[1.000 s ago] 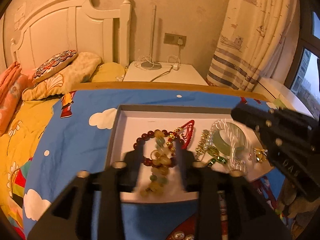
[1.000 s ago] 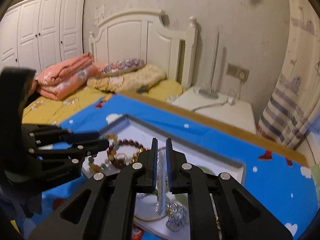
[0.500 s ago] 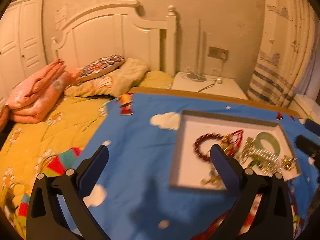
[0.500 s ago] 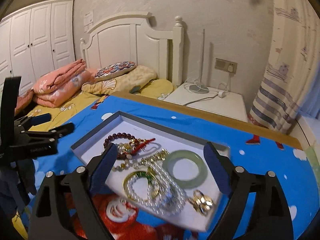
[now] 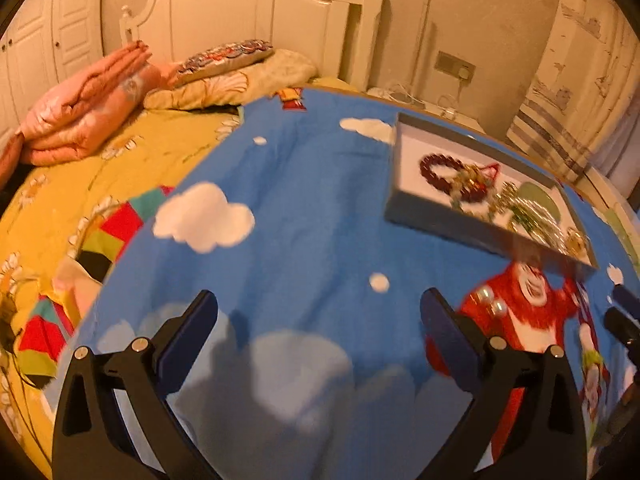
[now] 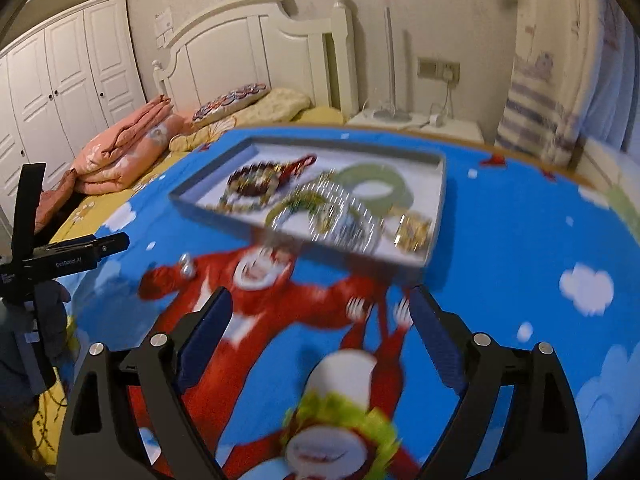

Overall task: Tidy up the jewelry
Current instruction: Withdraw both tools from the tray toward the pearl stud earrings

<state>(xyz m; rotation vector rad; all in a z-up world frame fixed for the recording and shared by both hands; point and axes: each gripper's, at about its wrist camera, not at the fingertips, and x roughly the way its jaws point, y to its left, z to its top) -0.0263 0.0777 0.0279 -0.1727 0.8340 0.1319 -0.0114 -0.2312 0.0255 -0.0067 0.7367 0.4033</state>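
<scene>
A shallow grey-rimmed white tray [image 5: 440, 222] [image 6: 208, 204] lies on the blue cartoon cloth. It holds a dark red bead bracelet [image 5: 438, 164] [image 6: 250, 180], a pale green bangle [image 6: 376, 188] [image 5: 536, 196], bead strands and gold pieces [image 6: 412, 232]. A small silver piece [image 6: 186, 268] [image 5: 494, 306] lies on the cloth outside the tray. My left gripper [image 5: 320, 336] is open and empty, back from the tray and to its left. My right gripper [image 6: 320, 332] is open and empty, in front of the tray.
The blue cloth [image 5: 304, 208] covers a board over a bed with yellow sheets [image 5: 60, 200], pink folded blankets [image 6: 124, 148] and pillows. A white nightstand [image 6: 420, 124] with cables stands behind, curtains [image 6: 540, 80] at right. The left gripper [image 6: 60, 256] shows at the right wrist view's left edge.
Both grippers have opened and pulled back from the tray. The left let go of the bead bracelet, the right let go of the bangle; the jewelry lies in the tray.
</scene>
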